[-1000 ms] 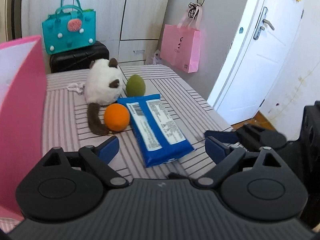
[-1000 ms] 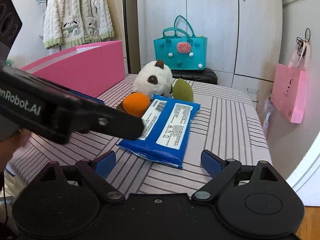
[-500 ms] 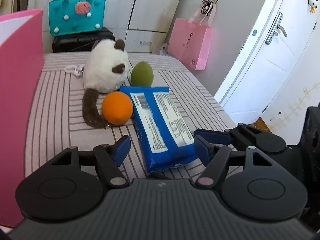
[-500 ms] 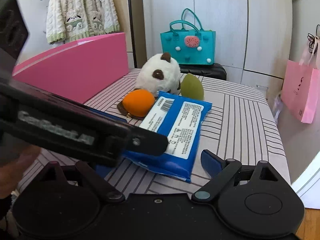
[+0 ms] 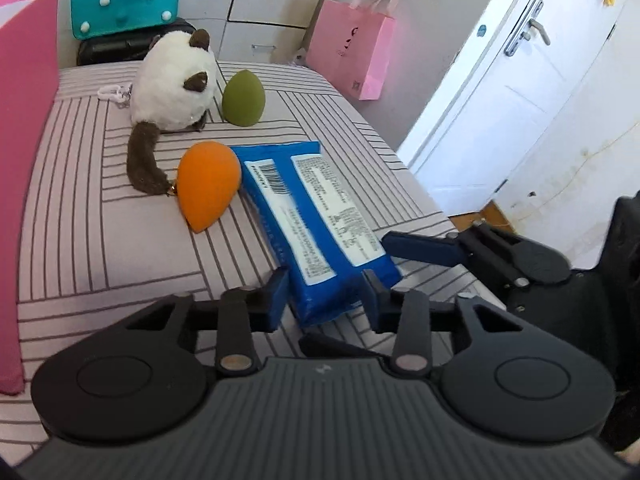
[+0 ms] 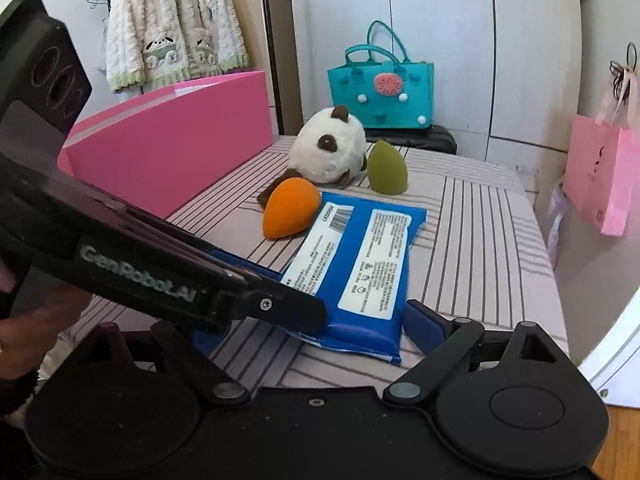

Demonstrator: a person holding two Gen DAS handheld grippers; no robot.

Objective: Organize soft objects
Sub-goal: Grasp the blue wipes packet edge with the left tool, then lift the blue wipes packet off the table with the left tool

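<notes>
Centrally, the blue pack (image 5: pixel 316 216) is shown lying flat on the striped cloth (image 5: pixel 112 240), label side up, its near end between the fingers of the left gripper (image 5: pixel 325 295). An orange sponge (image 5: pixel 208 184) touches its far left corner; a plush toy (image 5: pixel 174 88) and a green sponge (image 5: pixel 243 98) are set farther back, and a pink box (image 6: pixel 176 148) stands along the left edge of the cloth.

The left jaws are drawn in close to the sides of the pack's near end; whether the pads (image 5: pixel 277 292) are already pressing the film cannot be told, though contact appears imminent or just made. The right gripper (image 6: pixel 312 328) is held low beside the left one, its jaws spread wide about the same near end; one fingertip is hidden behind the left tool, and the other (image 6: pixel 424 320) is seen just beside the pack's right corner.

The pack is judged to be light and pliant, with a slick film wrapper that may slide under a light pinch and sag if lifted by one end. A hold across the narrow width, at the near end and with full pad contact, is judged most secure.

Both tools are pointed forward and tilted down toward the cloth, their bodies nearly level with it.
</notes>
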